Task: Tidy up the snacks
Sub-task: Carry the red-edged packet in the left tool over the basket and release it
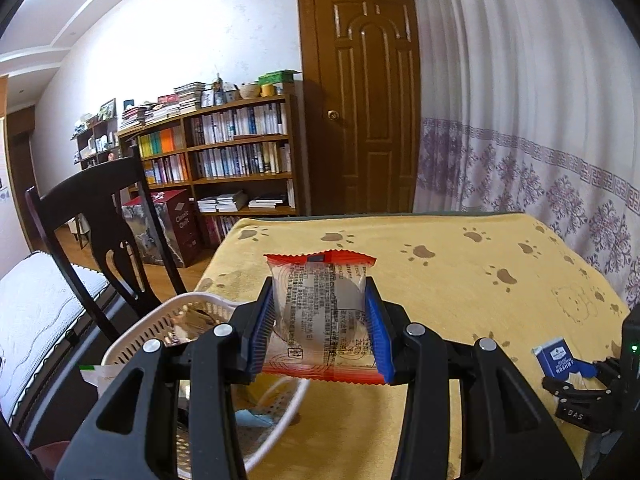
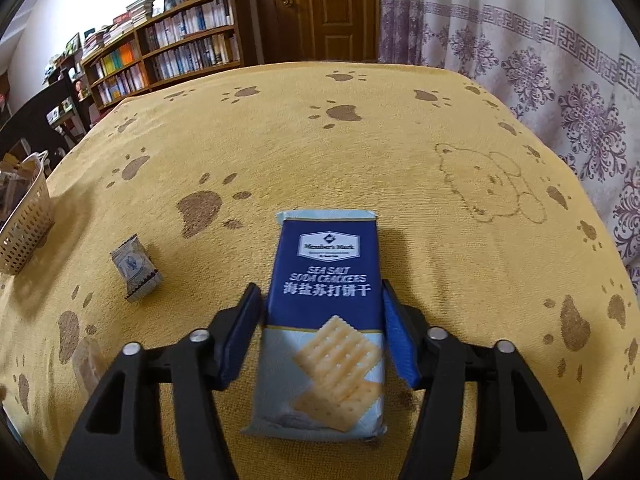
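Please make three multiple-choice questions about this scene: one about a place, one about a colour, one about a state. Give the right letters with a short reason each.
1. Where is the white basket?
A. at the table's left edge
B. on the chair
C. on the bookshelf

2. What colour are the sealed ends of the packet in the left gripper?
A. green
B. red
C. black

3. What is the right gripper doing?
A. hanging free
B. lying flat
C. straddling the cracker pack

Answers:
1 A, it stands on the yellow cloth there.
2 B, both ends show red.
3 C, a finger sits on each side.
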Available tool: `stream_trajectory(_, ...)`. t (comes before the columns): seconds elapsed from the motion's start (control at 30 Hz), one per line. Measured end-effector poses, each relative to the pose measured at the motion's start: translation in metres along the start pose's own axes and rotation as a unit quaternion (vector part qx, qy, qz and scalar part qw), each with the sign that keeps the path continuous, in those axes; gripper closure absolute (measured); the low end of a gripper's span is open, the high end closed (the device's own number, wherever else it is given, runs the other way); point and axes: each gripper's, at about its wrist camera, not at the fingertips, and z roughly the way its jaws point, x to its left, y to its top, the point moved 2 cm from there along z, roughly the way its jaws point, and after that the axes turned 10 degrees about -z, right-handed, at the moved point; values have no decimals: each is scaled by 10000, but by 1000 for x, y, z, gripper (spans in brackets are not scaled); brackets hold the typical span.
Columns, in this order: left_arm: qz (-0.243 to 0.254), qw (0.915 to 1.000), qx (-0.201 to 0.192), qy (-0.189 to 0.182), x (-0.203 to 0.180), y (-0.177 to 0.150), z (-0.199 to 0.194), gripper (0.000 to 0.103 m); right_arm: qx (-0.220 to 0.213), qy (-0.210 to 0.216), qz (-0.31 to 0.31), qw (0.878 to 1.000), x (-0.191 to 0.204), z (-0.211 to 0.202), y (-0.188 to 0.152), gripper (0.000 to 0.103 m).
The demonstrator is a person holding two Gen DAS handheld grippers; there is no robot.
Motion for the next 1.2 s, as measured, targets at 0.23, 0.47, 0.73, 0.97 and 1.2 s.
stream_trajectory(0.23,-452,9987,-65,236,48,13,2,59,-32,30,99,9999,-5,-2,-1,52)
stream_trajectory(0.47,-907,9953,77,319,95,17,10,60,-38,56,129,9999,-6,-2,-2,52)
stream_trajectory(0.73,-1292,9893,410,542,130,8,32,58,-40,63,133,9999,-6,-2,-2,52)
stream_trajectory(0.97,-1504,9859,527,511,144,5,36,26,-40,63,134,9999,-6,-2,-2,52)
stream_trajectory(1.2,-1685,9831,372,610,156,9,27,26,-43,67,138,9999,-6,-2,-2,52)
